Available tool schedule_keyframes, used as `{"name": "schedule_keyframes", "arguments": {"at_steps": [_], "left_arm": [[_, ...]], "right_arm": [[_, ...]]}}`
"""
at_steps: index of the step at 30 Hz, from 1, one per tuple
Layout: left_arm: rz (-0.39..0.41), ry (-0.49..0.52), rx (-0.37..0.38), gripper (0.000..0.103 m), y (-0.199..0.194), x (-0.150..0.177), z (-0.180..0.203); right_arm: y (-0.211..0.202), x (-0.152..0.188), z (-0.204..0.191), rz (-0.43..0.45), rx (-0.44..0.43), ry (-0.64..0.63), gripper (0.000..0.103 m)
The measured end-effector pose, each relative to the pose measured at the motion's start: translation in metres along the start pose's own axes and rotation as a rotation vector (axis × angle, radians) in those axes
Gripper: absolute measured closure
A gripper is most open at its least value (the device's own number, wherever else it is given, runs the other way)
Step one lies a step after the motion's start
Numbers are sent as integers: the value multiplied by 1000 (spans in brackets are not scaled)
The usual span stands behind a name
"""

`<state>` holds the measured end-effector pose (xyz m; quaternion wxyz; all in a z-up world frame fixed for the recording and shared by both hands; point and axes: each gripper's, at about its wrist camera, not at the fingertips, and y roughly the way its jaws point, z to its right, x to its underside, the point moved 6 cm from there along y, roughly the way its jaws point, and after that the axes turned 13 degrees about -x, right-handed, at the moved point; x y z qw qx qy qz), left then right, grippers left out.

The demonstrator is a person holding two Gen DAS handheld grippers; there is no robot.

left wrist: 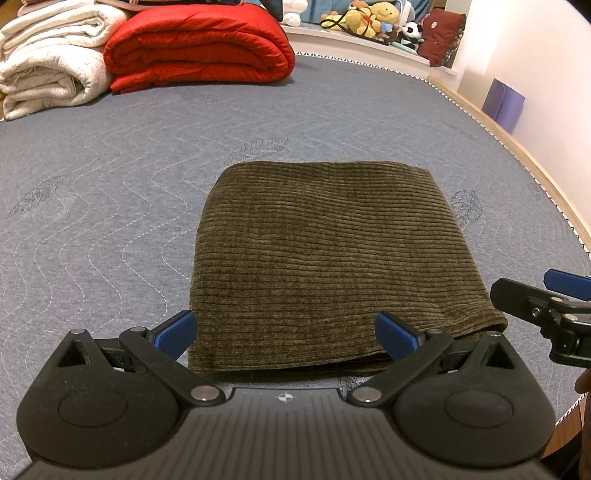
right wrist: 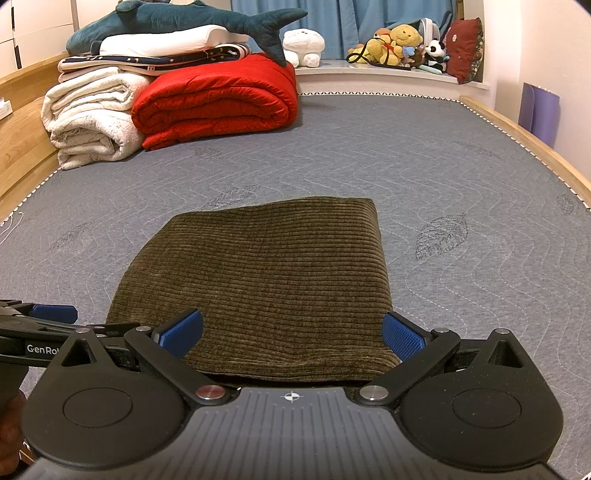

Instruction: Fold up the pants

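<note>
The olive-brown corduroy pants (left wrist: 325,254) lie folded into a compact rectangle on the grey quilted mattress (left wrist: 110,206); they also show in the right wrist view (right wrist: 269,280). My left gripper (left wrist: 286,334) is open at the near edge of the folded stack, its blue pads either side of the left part of the edge, holding nothing. My right gripper (right wrist: 291,334) is open at the near edge further right, empty. The right gripper shows at the right edge of the left wrist view (left wrist: 546,302); the left gripper shows at the left edge of the right wrist view (right wrist: 44,325).
A red folded quilt (right wrist: 218,99) and white rolled blankets (right wrist: 88,118) sit at the far left of the bed, with a plush shark (right wrist: 192,22) on top. Stuffed toys (right wrist: 399,44) line the window ledge. A wooden bed frame (right wrist: 524,144) borders the right side.
</note>
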<state>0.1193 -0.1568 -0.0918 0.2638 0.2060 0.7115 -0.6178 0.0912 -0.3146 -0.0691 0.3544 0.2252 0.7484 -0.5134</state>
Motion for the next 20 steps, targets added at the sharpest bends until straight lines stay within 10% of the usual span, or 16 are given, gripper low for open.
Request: {"name": "schedule_keyframes", "arguments": {"at_steps": [20], "left_arm": [[17, 10, 8, 0, -2, 0, 1]], "right_arm": [[-1, 3, 1, -4, -3, 3, 1]]}}
